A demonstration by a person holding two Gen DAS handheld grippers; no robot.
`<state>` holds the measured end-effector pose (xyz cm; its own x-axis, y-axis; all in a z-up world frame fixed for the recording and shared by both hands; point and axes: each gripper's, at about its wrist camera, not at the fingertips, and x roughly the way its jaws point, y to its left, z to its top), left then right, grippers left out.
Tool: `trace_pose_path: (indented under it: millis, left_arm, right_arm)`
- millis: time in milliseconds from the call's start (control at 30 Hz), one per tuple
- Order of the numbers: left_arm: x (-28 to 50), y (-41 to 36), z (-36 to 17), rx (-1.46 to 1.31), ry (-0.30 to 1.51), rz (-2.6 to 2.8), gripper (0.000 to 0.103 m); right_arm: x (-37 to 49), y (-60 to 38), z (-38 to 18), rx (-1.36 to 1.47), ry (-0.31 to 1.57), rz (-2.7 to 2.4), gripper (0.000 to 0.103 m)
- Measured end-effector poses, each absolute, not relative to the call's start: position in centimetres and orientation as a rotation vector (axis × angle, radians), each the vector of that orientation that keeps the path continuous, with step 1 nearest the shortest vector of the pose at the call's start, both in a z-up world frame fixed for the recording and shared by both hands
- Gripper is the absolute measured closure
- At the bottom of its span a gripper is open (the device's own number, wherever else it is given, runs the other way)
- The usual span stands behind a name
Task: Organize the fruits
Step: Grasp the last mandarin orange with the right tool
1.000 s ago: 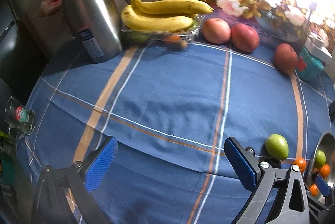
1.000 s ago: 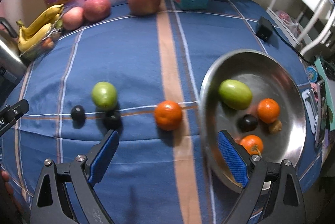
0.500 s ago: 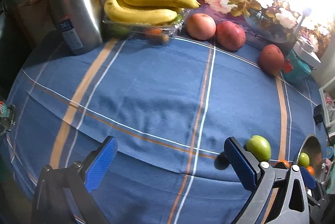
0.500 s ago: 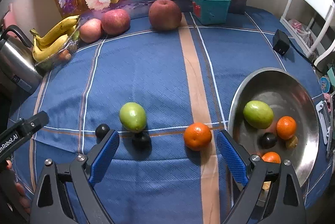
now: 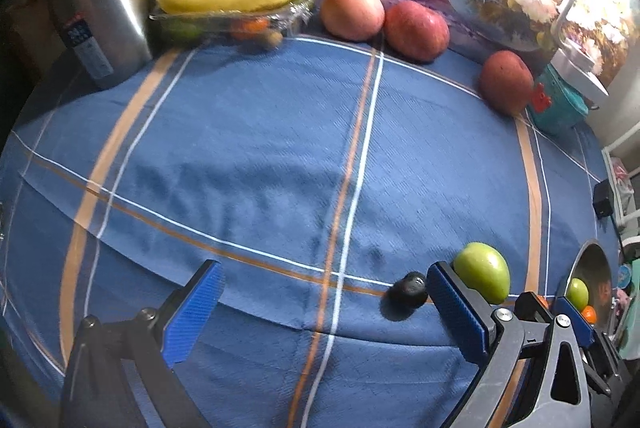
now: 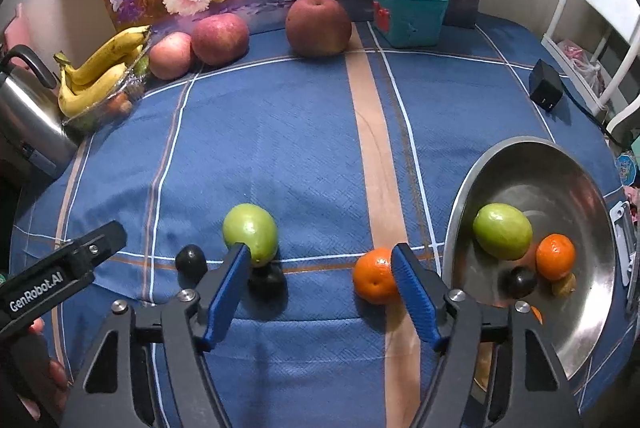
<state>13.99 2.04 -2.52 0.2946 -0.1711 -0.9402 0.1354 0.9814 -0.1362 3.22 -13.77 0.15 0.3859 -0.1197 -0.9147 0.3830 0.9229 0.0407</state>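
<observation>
My right gripper [image 6: 318, 278], jaws just narrowing on nothing, hangs left of the orange [image 6: 374, 276] beside the bowl [image 6: 520, 164]; my left gripper [image 5: 320, 302] gapes, empty, for the dark fruit [image 5: 408, 294].

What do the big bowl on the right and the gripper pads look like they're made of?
The bowl looks like polished metal, probably stainless steel: its wall is silvery and mirrors the fruit inside. The right gripper has blue pads with a fine ribbed, matte face, likely rubber or soft plastic, on black arms that look like hard plastic. Its jaws have just been closing, with nothing gripped.
</observation>
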Motion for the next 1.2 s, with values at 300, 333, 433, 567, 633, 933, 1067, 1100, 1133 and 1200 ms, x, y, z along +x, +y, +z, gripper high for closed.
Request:
trace_pose_path:
  millis: [300,333,433,567,633,933,1067,1100,1133,1200]
  left_arm:
    - [14.0,1.0,-3.6,-0.058,1.295,-0.257,0.008]
    - [14.0,0.8,-3.7,-0.056,1.299,-0.264,0.01]
    - [13.8,0.3,-3.9,-0.051,1.305,-0.28,0.012]
    - [13.5,-0.3,-4.4,-0.05,1.315,-0.3,0.016]
    - [13.4,-0.7,-4.6,-0.039,1.32,-0.305,0.018]
    - [13.3,-2.3,-5.4,-0.016,1.318,-0.335,0.034]
    - [13.3,-3.4,-6.0,-0.007,1.329,-0.34,0.043]
    - [13.3,-3.6,-6.2,-0.007,1.332,-0.339,0.046]
    - [13.3,-3.6,-6.3,-0.007,1.334,-0.338,0.049]
    - [13.4,-3.7,-6.4,-0.009,1.336,-0.338,0.051]
  right_arm:
    - [2.6,-15.2,-0.8,0.258,1.16,-0.376,0.047]
    - [2.5,-15.3,-0.9,0.257,1.166,-0.384,0.048]
    - [2.4,-15.5,-1.1,0.245,1.175,-0.395,0.052]
    - [2.3,-15.6,-1.6,0.233,1.19,-0.398,0.057]
    - [2.3,-15.6,-1.8,0.229,1.196,-0.403,0.058]
    - [2.2,-15.8,-2.8,0.199,1.223,-0.438,0.059]
    - [2.3,-15.7,-2.9,0.183,1.222,-0.441,0.063]
    - [2.3,-15.6,-2.9,0.178,1.224,-0.442,0.064]
    - [2.3,-15.6,-2.9,0.173,1.225,-0.442,0.064]
    - [2.3,-15.5,-3.0,0.167,1.226,-0.442,0.064]
